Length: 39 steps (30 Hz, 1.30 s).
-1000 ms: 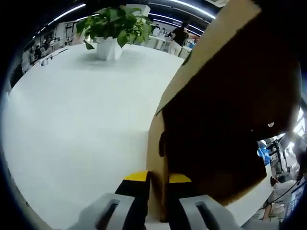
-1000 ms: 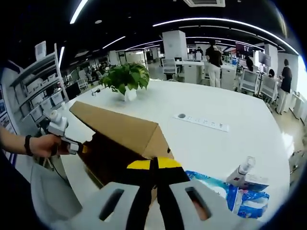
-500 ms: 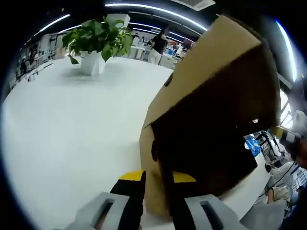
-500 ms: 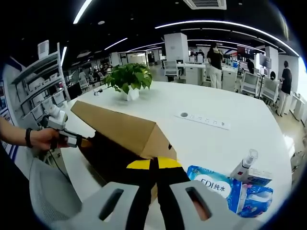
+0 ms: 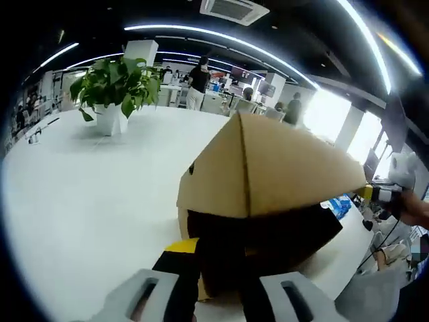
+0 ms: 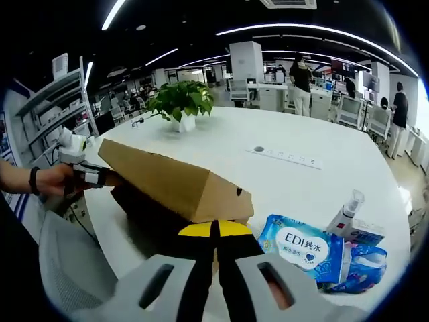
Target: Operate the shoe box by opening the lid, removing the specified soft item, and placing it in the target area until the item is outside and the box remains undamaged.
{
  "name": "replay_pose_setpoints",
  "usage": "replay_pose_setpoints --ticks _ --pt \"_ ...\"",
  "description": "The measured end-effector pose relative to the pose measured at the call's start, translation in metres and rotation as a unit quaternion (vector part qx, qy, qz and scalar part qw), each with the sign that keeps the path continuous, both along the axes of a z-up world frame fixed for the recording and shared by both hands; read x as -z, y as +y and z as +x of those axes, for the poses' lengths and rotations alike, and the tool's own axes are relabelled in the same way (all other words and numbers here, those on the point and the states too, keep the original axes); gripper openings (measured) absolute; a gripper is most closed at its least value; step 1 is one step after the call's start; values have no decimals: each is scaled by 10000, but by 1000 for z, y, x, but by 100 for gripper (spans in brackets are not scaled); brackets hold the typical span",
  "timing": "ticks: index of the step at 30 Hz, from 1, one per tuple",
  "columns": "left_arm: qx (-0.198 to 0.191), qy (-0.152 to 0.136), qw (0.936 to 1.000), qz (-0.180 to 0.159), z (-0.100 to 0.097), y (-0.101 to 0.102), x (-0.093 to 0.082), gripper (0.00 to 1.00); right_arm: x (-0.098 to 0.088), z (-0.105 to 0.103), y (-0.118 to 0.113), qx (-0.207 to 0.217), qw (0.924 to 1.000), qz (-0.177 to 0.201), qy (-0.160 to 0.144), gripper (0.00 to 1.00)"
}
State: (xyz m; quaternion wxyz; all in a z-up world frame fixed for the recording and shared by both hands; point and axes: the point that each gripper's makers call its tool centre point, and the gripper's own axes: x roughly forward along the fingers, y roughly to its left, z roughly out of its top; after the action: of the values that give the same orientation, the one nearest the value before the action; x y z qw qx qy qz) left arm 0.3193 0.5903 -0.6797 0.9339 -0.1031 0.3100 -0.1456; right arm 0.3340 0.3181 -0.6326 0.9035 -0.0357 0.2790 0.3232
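The brown cardboard shoe box lid [image 5: 281,174] slopes low over the dark box body [image 6: 137,204], its top face towards both cameras. My left gripper [image 5: 218,251] is shut on the lid's end wall. At the lid's far left corner in the right gripper view, that left gripper [image 6: 90,176] is held by a hand. My right gripper [image 6: 214,229] is shut on the lid's near corner [image 6: 228,204], and in the left gripper view the right gripper [image 5: 375,194] meets the lid's far tip. A blue soft wipes pack [image 6: 301,248] lies on the white table [image 6: 308,188] to the right of the box.
A potted plant [image 6: 181,104] stands at the table's far side, also the plant [image 5: 110,87] in the left gripper view. A spray bottle [image 6: 348,215] and a small carton stand behind the wipes. A socket strip [image 6: 285,157] lies mid-table. A grey chair [image 6: 67,268] sits near left. People stand beyond.
The lid has come down from a steep tilt to a low slope over the box, hiding its dark underside. More of the blue wipes pack shows. Both grippers keep their hold.
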Motion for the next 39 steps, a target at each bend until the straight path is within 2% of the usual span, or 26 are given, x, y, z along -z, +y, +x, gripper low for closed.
replay_pose_setpoints --ticks 14,39 --pt "41 -98 9999 10 -11 4 -6 21 17 -10 -3 47 9998 48 183 0" --pt "99 -3 9999 -41 -39 10 -1 20 42 -25 -7 112 9991 32 416 0"
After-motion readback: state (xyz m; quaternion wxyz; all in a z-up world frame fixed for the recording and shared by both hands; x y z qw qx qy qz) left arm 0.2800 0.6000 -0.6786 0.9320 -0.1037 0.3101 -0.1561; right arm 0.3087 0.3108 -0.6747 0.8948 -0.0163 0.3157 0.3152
